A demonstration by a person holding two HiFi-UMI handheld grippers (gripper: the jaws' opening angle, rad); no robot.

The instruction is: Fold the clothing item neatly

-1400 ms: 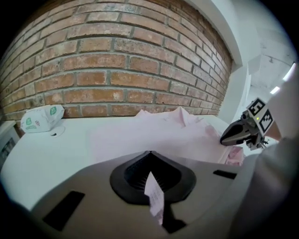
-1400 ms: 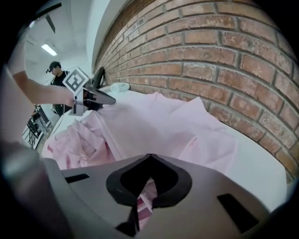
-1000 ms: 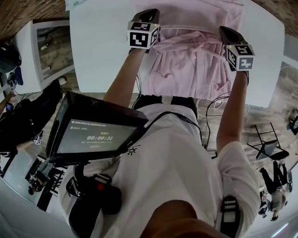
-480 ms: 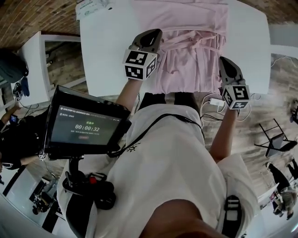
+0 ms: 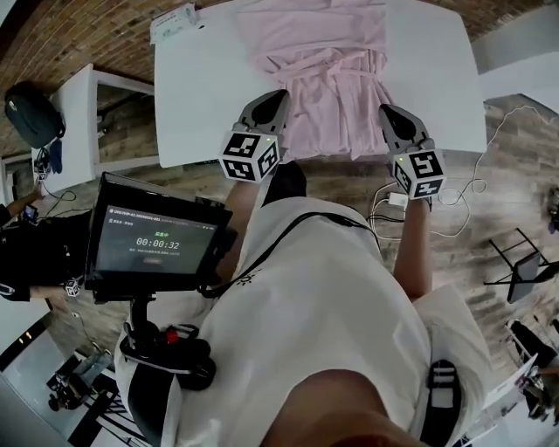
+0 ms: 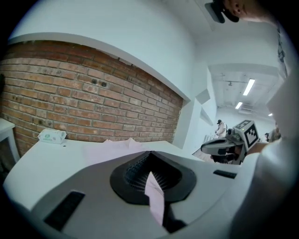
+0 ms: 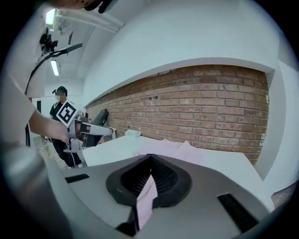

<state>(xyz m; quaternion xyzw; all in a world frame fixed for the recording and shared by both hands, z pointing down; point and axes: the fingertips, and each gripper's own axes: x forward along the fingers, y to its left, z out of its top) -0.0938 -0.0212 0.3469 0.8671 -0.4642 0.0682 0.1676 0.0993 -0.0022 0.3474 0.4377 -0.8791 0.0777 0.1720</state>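
Note:
A pale pink garment (image 5: 327, 83) lies spread on the white table (image 5: 205, 96), rumpled in the middle, and reaches the near edge. My left gripper (image 5: 276, 98) is raised over the garment's near left part. It is shut on a strip of pink fabric (image 6: 154, 193), seen pinched between the pads in the left gripper view. My right gripper (image 5: 389, 113) hangs over the near right part, shut on another pink strip (image 7: 145, 200). Each gripper appears in the other's view: the right gripper (image 6: 230, 144) and the left gripper (image 7: 88, 130). The garment's far end (image 6: 117, 145) rests flat on the table.
A pack of wipes (image 5: 175, 21) lies at the table's far left corner by the brick wall (image 6: 84, 98). A screen on a stand (image 5: 157, 249) sits near my left side. A white side table (image 5: 100, 118) stands at the left, and cables with a charger (image 5: 397, 199) lie on the floor.
Both grippers have drawn back toward the person and risen, still pinching the pink fabric. The garment's near part has lifted with them, and the table now shows farther away.

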